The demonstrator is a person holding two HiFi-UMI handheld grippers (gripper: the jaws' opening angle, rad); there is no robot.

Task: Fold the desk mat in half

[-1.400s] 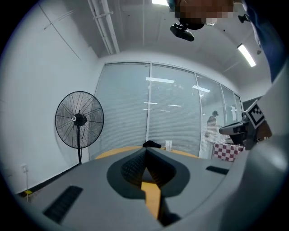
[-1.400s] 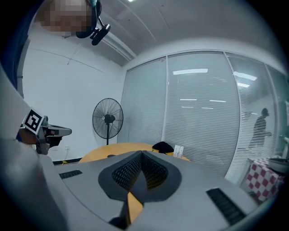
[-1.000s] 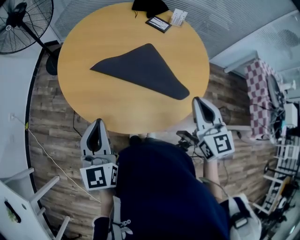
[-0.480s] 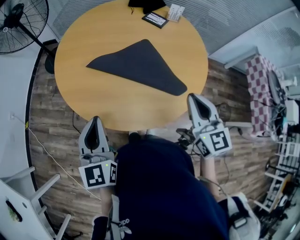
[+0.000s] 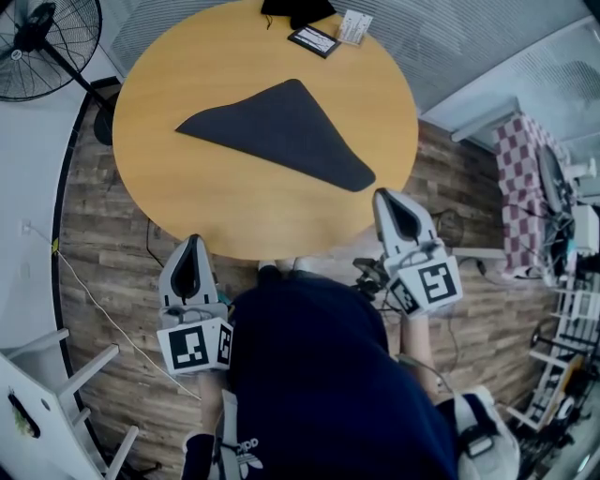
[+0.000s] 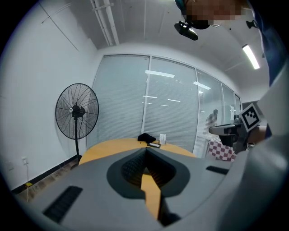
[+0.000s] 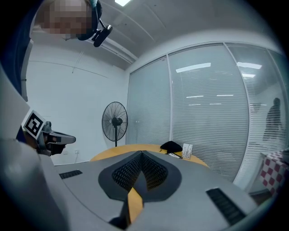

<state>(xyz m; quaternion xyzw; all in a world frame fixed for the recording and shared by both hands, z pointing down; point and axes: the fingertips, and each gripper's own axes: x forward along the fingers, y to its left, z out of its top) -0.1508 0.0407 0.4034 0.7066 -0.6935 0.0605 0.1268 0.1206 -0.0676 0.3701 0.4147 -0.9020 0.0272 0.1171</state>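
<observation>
The dark desk mat [image 5: 281,131] lies on the round wooden table [image 5: 234,211], doubled over into a flat triangle that points toward the far side. My left gripper [image 5: 194,242] hovers just off the table's near edge, its jaws shut with nothing between them [image 6: 145,151]. My right gripper [image 5: 384,197] is at the near right edge, a little short of the mat's right corner, also shut and empty [image 7: 141,155]. Neither gripper touches the mat.
A black cloth [image 5: 295,9], a dark flat case [image 5: 315,40] and a white card [image 5: 355,26] sit at the table's far edge. A standing fan [image 5: 42,37] is at the far left. A white frame [image 5: 37,394] is near left, a checkered cloth [image 5: 520,178] at right.
The head view has shifted a little. Both grippers stay shut near the table's near edge, the right one slightly further left. The mat has not moved.
</observation>
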